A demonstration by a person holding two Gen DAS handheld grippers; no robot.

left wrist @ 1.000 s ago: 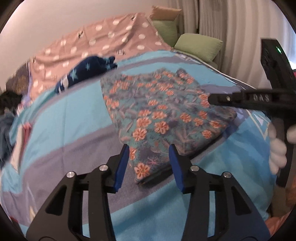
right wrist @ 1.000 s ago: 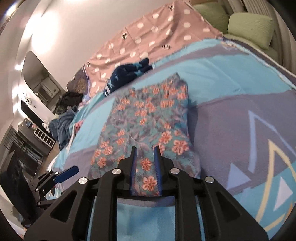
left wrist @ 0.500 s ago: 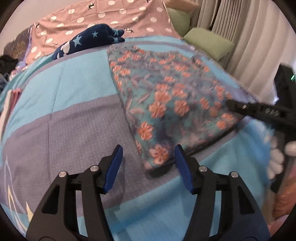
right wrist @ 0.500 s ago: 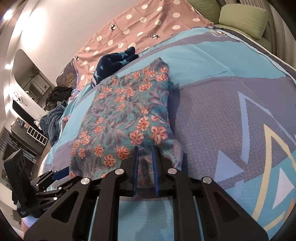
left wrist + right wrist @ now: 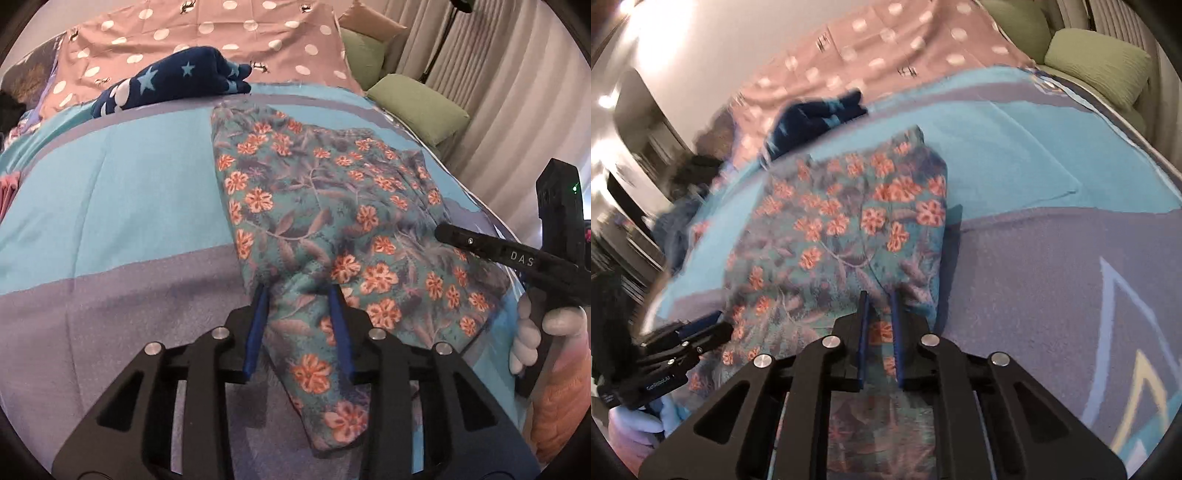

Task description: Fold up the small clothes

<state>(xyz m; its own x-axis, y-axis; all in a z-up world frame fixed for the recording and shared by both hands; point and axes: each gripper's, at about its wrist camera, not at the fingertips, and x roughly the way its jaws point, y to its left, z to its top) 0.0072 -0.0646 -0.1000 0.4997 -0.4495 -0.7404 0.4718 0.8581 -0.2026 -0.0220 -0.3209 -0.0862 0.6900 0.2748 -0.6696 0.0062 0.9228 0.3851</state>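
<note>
Blue-grey bedspread (image 5: 110,206), polka-dot pink sheet (image 5: 207,33), green cushions (image 5: 417,107)

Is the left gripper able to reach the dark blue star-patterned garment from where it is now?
Probably not yet. The left gripper has its jaws closed on the floral cloth, and the dark blue star-patterned garment lies beyond it.

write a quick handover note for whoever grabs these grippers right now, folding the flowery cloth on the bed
Left gripper: jaws just closed onto the near corner of the floral garment.
Right gripper: shut on the garment's other near corner.
Garment lies spread on the blue and grey bedspread; a navy star-print item sits beyond it.
Done: both near corners gripped.
Left: likely carry them to the far edge, then fold.
</note>
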